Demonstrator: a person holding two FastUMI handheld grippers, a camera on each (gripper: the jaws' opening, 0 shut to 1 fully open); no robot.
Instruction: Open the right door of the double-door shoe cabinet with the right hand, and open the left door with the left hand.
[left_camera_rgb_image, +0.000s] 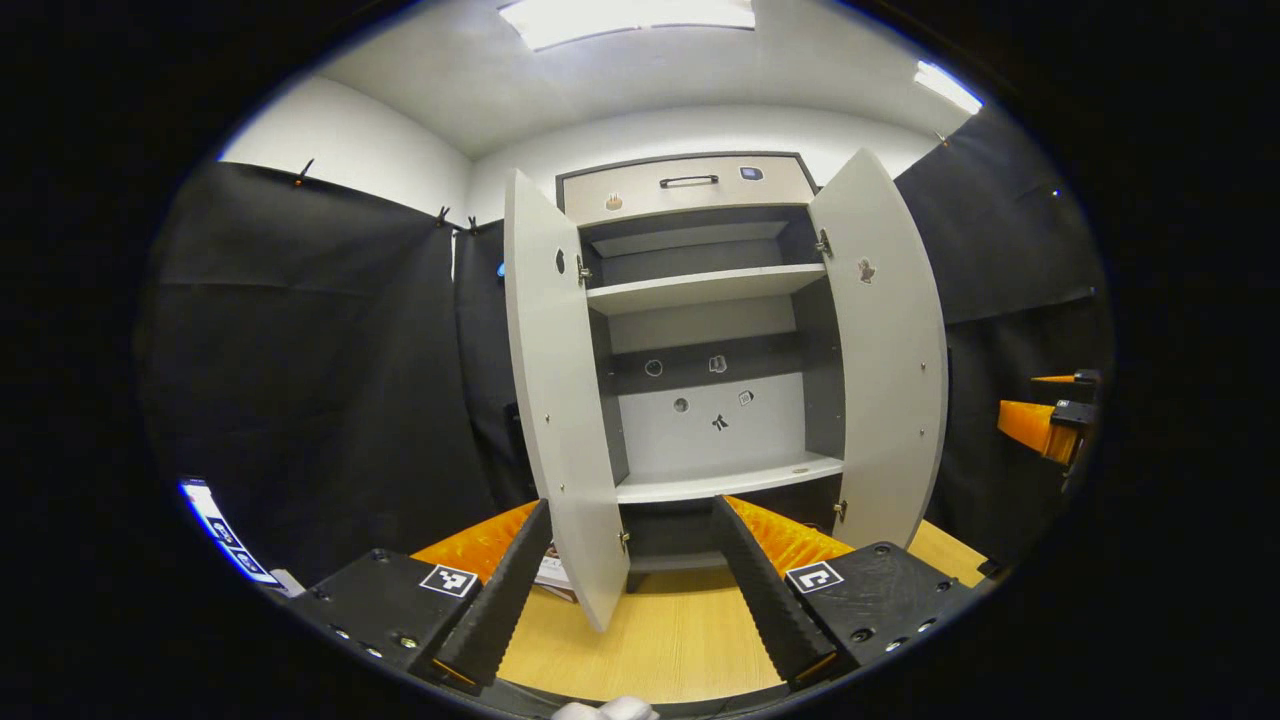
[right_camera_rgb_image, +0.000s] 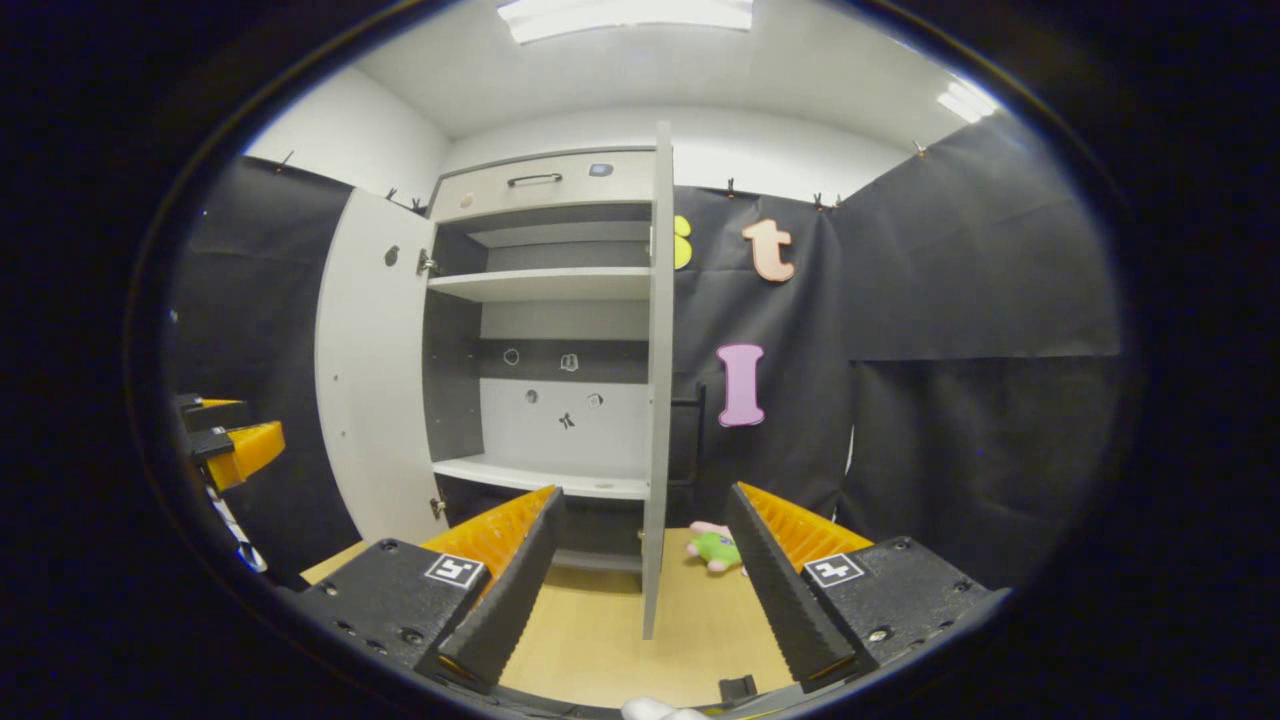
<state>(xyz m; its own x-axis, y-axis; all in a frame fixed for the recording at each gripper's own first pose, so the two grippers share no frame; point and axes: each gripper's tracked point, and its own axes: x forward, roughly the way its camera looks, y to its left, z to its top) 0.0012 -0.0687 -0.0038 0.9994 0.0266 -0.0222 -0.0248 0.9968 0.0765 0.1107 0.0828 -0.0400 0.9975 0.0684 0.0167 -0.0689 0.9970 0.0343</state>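
Observation:
The shoe cabinet stands ahead on the wooden floor with both doors swung open, showing pale shelves inside. In the left gripper view the left door juts toward me, its lower edge between the fingers of my open left gripper, apart from both. The right door stands wide, and my right gripper shows beside it. In the right gripper view the right door is seen edge-on between the fingers of my open right gripper, touching neither. The left door and left gripper lie at the left.
A drawer with a dark handle tops the cabinet. A small green and pink plush toy lies on the floor to the right of the right door. Some printed item lies behind the left door's foot. Black cloth walls close in both sides.

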